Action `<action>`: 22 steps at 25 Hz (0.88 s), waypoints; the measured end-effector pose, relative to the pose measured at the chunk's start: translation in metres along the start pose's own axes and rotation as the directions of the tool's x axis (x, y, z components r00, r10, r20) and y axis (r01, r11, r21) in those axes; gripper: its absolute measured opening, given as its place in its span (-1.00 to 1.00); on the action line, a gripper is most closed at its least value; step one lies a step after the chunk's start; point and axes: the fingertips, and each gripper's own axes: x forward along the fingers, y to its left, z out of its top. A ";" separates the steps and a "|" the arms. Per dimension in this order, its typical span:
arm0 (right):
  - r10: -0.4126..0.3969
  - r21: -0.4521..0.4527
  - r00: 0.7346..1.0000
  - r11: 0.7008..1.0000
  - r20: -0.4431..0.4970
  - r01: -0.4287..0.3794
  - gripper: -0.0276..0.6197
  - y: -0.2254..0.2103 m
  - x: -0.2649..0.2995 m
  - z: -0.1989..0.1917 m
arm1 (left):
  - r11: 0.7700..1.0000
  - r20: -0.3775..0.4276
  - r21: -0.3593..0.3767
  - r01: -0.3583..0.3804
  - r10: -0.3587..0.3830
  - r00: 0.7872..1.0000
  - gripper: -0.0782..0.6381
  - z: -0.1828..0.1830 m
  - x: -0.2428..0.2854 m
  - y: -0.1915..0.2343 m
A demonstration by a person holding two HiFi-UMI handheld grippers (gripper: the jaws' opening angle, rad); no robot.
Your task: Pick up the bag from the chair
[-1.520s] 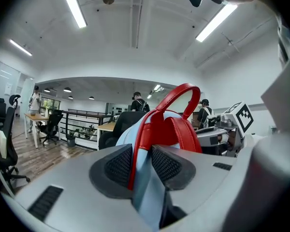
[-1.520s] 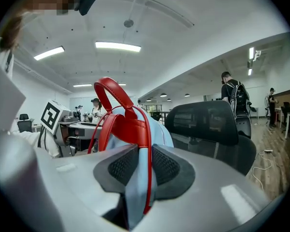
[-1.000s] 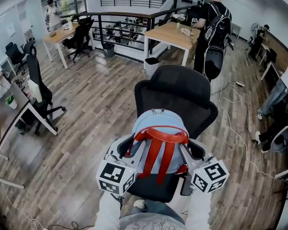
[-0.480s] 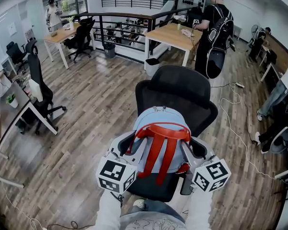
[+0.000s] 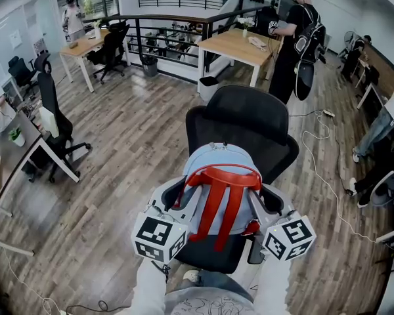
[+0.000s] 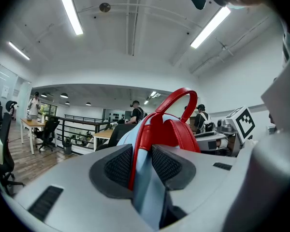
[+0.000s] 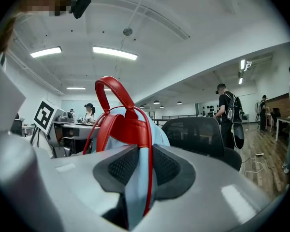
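Observation:
A light blue backpack [image 5: 210,169] with red straps and a red top handle [image 5: 223,173] is held just above the seat of a black office chair [image 5: 244,127]. My left gripper [image 5: 184,201] is shut on the bag's left side, pinching blue fabric and a red edge [image 6: 139,163] between its pads. On the bag's right side my right gripper [image 5: 255,205] is shut as well, with blue fabric and red piping [image 7: 142,170] clamped between its jaws. The red handle [image 6: 183,100] arches above the left jaws. Most of the chair's seat is hidden under the bag.
The chair's backrest stands right behind the bag. A person with a black backpack [image 5: 295,38] stands by a wooden desk [image 5: 240,46] at the back. A black railing [image 5: 164,35] runs across the room. Another office chair [image 5: 52,120] and a white desk [image 5: 13,149] stand left. Cables [image 5: 328,189] lie on the floor at right.
The bag and both grippers have risen slightly over the seat. The person at the back has shifted to the right beside the desk.

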 end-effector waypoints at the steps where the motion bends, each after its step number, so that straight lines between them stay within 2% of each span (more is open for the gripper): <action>1: -0.001 0.001 1.000 1.000 0.000 0.001 -0.60 0.000 0.000 0.000 | 1.000 0.000 0.000 -0.001 0.001 1.000 -0.44 0.000 0.000 0.000; 22: -0.021 0.005 1.000 1.000 0.003 0.021 -0.60 -0.003 0.003 -0.001 | 1.000 0.008 -0.009 0.009 -0.009 1.000 -0.44 -0.001 0.004 0.002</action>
